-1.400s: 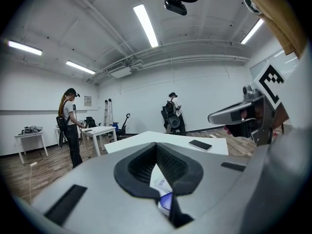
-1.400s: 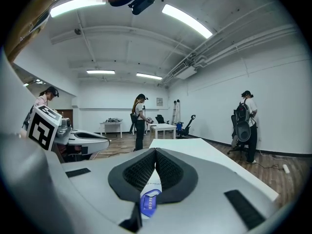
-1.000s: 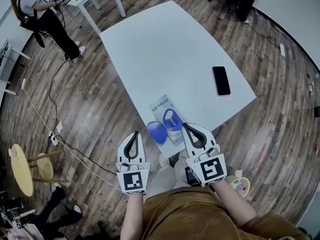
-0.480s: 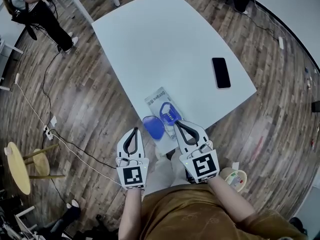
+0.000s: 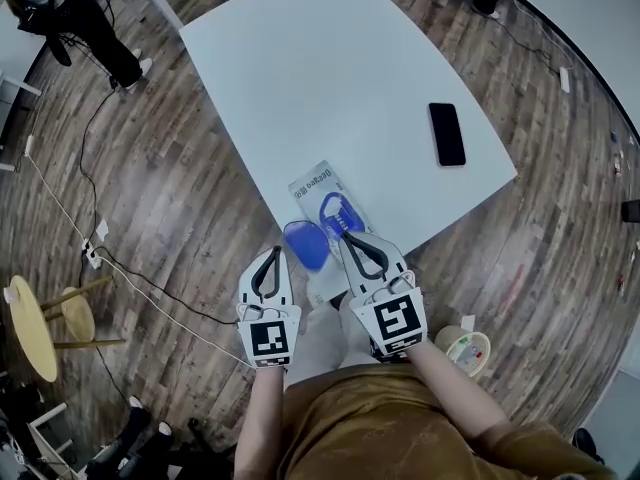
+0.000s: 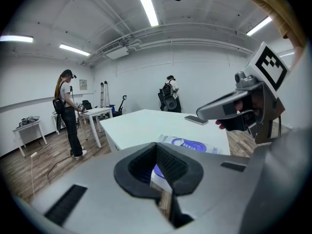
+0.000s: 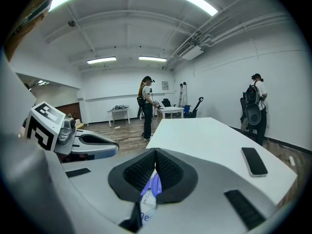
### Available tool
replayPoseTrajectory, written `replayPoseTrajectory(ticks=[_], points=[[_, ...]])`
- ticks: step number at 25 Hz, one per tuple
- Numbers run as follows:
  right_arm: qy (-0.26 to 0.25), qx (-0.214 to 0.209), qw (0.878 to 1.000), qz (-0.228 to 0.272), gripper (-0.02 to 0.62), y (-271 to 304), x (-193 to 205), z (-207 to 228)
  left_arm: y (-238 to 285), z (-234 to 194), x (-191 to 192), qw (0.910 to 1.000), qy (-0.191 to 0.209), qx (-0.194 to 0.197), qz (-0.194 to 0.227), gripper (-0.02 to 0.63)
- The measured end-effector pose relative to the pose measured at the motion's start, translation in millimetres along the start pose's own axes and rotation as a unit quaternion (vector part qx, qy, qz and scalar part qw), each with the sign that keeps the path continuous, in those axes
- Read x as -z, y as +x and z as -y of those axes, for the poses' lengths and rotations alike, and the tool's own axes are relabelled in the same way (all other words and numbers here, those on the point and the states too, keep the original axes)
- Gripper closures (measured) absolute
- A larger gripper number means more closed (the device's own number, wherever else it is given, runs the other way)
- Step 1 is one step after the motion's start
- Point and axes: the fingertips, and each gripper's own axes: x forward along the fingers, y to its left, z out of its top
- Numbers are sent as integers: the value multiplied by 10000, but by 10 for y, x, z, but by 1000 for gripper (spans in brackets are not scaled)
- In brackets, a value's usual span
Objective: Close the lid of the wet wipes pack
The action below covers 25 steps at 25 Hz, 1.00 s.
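Wet wipes pack lies at the near corner of your white bench, seen from the head. Its blue lid is flipped open toward the bench's left edge. Your left gripper hovers just left of the lid over the wood floor, and your right gripper hangs over the pack's near end. A dark phone rests well apart by the right edge, and the bench beyond the pack is bare. A cable crosses the floor to your left, with a yellow stool farther out.

From the left gripper view, your jaws are together with nothing between them. The pack sits just ahead, the right gripper above it. A person stands by a small table off to the left.

From the right gripper view, your jaws are together as well, the pack showing below them. The phone lies to the right and the left gripper alongside.
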Motion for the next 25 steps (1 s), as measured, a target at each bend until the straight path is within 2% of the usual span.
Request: replayPoseTrajectory(ticks=[25], points=[[-151, -354, 9966, -724, 588, 242, 592, -314, 163, 258, 857, 9950, -300, 419, -855, 600]])
